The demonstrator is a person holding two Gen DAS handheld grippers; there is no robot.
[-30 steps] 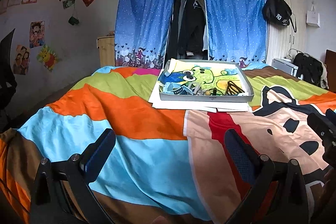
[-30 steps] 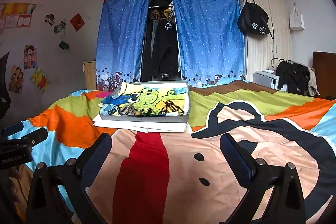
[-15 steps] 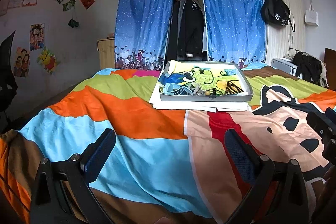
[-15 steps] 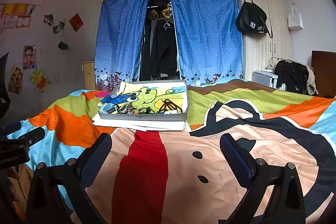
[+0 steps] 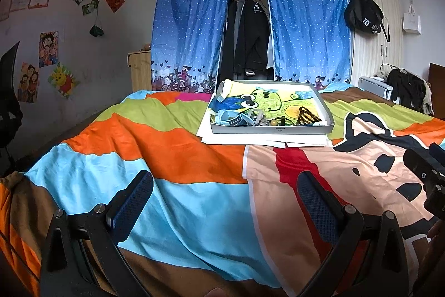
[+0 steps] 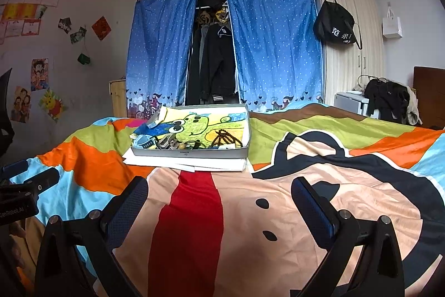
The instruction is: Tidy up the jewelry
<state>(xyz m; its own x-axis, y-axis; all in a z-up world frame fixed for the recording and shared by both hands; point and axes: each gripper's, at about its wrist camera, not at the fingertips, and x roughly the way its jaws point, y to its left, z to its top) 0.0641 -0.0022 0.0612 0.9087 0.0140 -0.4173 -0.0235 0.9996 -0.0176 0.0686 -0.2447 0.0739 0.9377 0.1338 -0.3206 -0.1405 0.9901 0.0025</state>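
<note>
The shallow grey metal tray [image 5: 271, 128] of jewelry sits on the bed with the bright striped blanket [image 5: 172, 146], far beyond both grippers, left gripper [image 5: 225, 195] and right gripper [image 6: 219, 196], whose jaws are wide open and hold nothing.

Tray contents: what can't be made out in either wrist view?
- Small jewelry pieces at the tray's near end, both views: too small and tangled to name or count; only the bead string reads clearly.
- Tray floor just behind the front wall: hidden by that wall.
- Paper sheets under the tray: mostly covered, count unclear.
</note>
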